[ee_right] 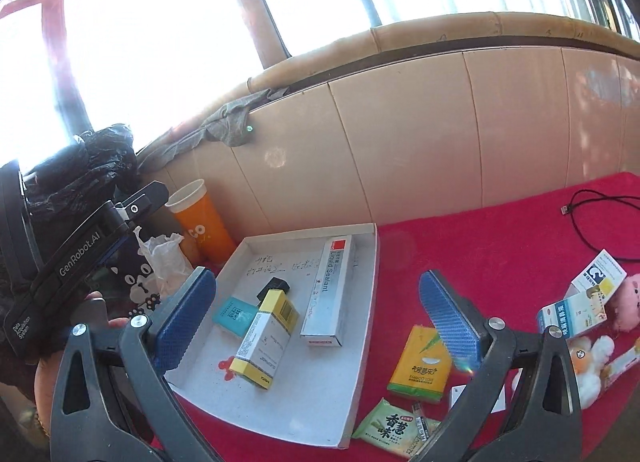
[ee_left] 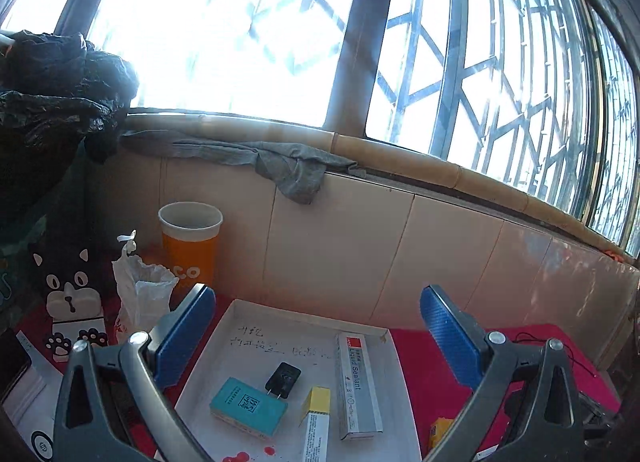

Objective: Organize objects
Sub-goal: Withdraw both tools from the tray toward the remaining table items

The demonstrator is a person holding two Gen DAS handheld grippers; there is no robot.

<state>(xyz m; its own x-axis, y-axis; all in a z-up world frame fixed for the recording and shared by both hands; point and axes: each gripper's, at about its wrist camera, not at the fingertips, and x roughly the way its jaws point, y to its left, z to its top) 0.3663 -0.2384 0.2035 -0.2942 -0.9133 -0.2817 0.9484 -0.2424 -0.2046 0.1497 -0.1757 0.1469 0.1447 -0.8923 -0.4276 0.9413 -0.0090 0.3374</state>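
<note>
Nearest to me, the right gripper (ee_right: 318,314) hangs over the red cloth (ee_right: 500,238) with its blue pads spread as wide as they go and nothing between them; the left gripper (ee_left: 316,334) is just as wide and just as empty. Under the right one, from about six to four o'clock in its view, the loose things lie waiting: a green snack packet (ee_right: 386,428), an orange tissue pack (ee_right: 420,360), then further out at three o'clock a blue-and-white box (ee_right: 572,312), a white plush (ee_right: 590,362) and a pink plush (ee_right: 628,302). A little beyond the pads, towards eleven o'clock, sits the white tray (ee_right: 362,342), already holding a yellow-ended box (ee_right: 266,336) propped on a teal box (ee_right: 234,316), a black plug (ee_right: 274,286) and the sealant box (ee_right: 328,290) along its right wall. I would judge this a pause between items: one piece is stowed and both hands are free. The next move, I reckon, calls for the right hand to dip towards the tissue pack or the snack packet, square its pads across the narrow side and close. Behind the tray at ten o'clock stands an orange cup (ee_right: 202,222), with a crumpled bag (ee_right: 166,254) just beside it, then the tiled wall (ee_right: 420,130) and a grey rag (ee_right: 226,124) draped off the sill.
</note>
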